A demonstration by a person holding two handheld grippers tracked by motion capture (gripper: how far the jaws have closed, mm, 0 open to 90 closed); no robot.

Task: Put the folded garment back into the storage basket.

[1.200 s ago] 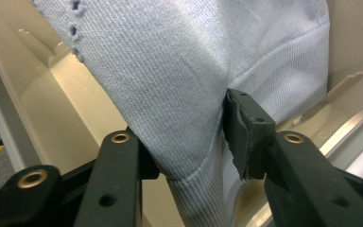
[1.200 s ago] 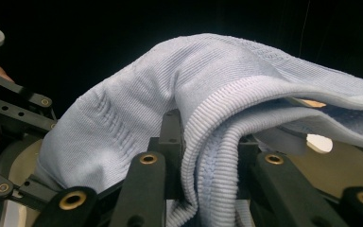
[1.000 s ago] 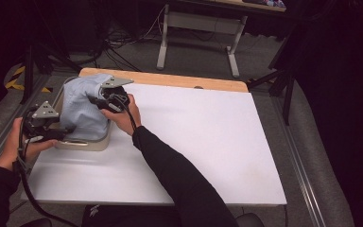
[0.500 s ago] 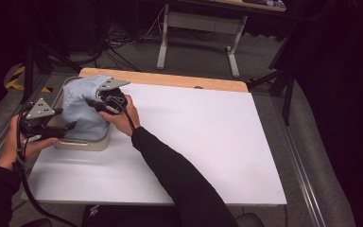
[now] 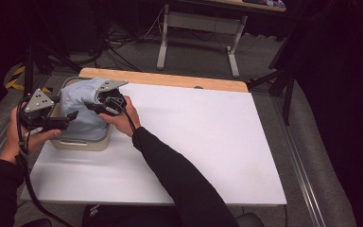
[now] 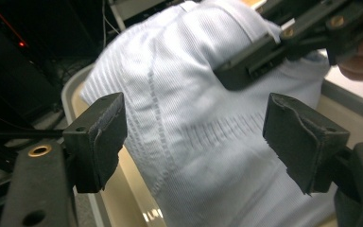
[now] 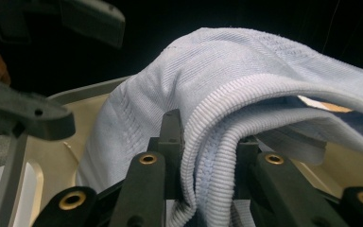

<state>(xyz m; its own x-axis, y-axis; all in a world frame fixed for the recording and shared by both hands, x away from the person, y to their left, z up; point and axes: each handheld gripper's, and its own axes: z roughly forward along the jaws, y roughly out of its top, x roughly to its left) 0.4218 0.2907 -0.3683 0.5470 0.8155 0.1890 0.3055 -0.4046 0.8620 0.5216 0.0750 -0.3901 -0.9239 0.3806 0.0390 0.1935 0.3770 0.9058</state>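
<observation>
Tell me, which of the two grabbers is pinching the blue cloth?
The right gripper, next to the white board: its jaws squeeze the ribbed hem of the blue cloth. The left gripper has just been opening, pads off it.

High overhead view, two close gripper views

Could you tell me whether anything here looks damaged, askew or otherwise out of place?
Only the left gripper: the black covering on its pads looks frayed and is peeling at the edges. The light blue garment sits heaped in the beige tub.
</observation>
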